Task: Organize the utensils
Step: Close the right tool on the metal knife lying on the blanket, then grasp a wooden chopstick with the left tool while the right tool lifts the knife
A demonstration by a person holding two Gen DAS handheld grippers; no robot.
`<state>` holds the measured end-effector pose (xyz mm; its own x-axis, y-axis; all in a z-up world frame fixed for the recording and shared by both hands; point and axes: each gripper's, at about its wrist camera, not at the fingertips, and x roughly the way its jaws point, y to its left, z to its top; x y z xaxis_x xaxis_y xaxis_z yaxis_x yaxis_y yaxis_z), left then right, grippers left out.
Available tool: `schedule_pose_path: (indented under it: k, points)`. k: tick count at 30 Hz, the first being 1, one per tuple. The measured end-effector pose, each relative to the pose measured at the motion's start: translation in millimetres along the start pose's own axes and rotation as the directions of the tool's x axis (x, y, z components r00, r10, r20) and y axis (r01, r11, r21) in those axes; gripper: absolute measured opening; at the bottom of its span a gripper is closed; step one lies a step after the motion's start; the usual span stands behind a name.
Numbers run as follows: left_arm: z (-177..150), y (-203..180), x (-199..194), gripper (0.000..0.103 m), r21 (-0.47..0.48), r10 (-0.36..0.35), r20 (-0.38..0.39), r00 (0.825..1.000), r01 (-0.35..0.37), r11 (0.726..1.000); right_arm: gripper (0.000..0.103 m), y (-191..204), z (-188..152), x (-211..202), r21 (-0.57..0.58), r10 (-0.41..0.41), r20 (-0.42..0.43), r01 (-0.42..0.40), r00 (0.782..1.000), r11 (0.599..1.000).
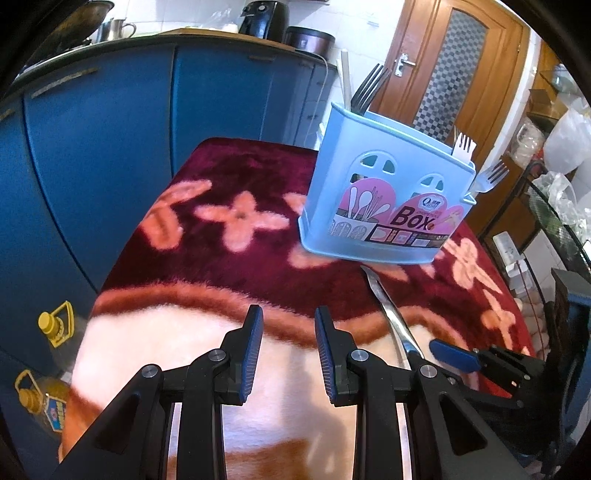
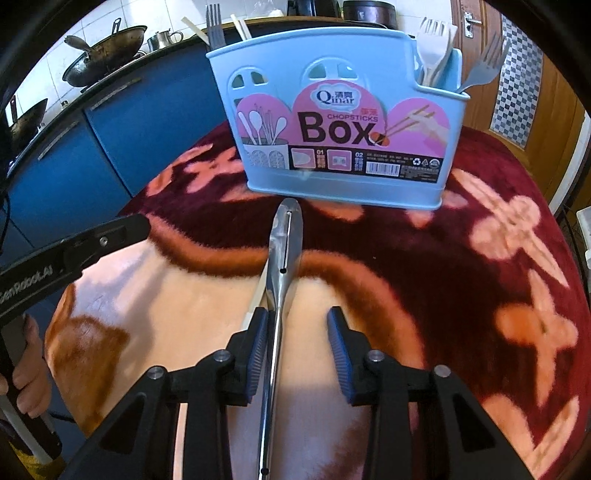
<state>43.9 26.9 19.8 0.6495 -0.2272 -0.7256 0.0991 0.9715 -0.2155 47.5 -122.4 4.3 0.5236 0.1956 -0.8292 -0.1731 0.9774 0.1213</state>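
- Pale blue plastic, the utensil box (image 2: 340, 122) stands upright on the far part of the table (image 2: 480, 295), and already holds several things: dark forks (image 1: 367, 88) and pale chopsticks (image 2: 240, 26) at one end, white plastic forks and a spoon (image 2: 436, 48) plus a metal fork (image 2: 484, 66) in the small side pocket.
- So the sorting looks well advanced; as far as both views show, one piece is left lying out, a long shiny metal utensil (image 2: 284, 243), possibly tongs or a server, though I cannot tell which.
- That utensil lies flat on the cloth just in front of the box, its broad end towards the box base and its handle running back between the fingers of the right claw (image 2: 297, 325).
- The right claw is spread wide; the handle passes just beside its left pad, but nothing is pinched.
- The left claw (image 1: 288, 321) hovers over the cream part of the cloth, parted and empty, with the utensil off to its right.
- What remains, I judge, is to grip the handle and drop the piece into the box.
- The table wears a plush blanket, dark red with pink flowers and a cream and orange border.
- Around it: blue kitchen cupboards (image 1: 110, 147), woks (image 2: 107, 48) on the counter, a wooden door (image 1: 454, 74), and oil bottles (image 1: 55, 325) on the floor.
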Motion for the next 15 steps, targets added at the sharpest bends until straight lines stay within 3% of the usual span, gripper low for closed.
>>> schedule_pose_path:
  k: [3, 7, 15]
  points:
    - [-1.1, -1.1, 0.4, 0.029, 0.004, -0.004, -0.006, 1.0, 0.004, 1.0, 0.013, -4.6, 0.3, -1.4, 0.018, 0.003, 0.017, -0.004, 1.0, 1.0]
    - [-1.9, -5.1, 1.4, 0.029, 0.016, -0.008, -0.015, 1.0, 0.009, 1.0, 0.012, -18.7, -1.3, -6.5, 0.094, 0.05, 0.042, -0.054, 0.998, 0.994]
    - [-2.0, -17.9, 6.2, 0.029, 0.04, -0.034, -0.044, 0.998, 0.036, 0.999, 0.012, -36.6, -6.9, -27.1, 0.132, 0.036, 0.103, -0.049, 0.994, 0.99]
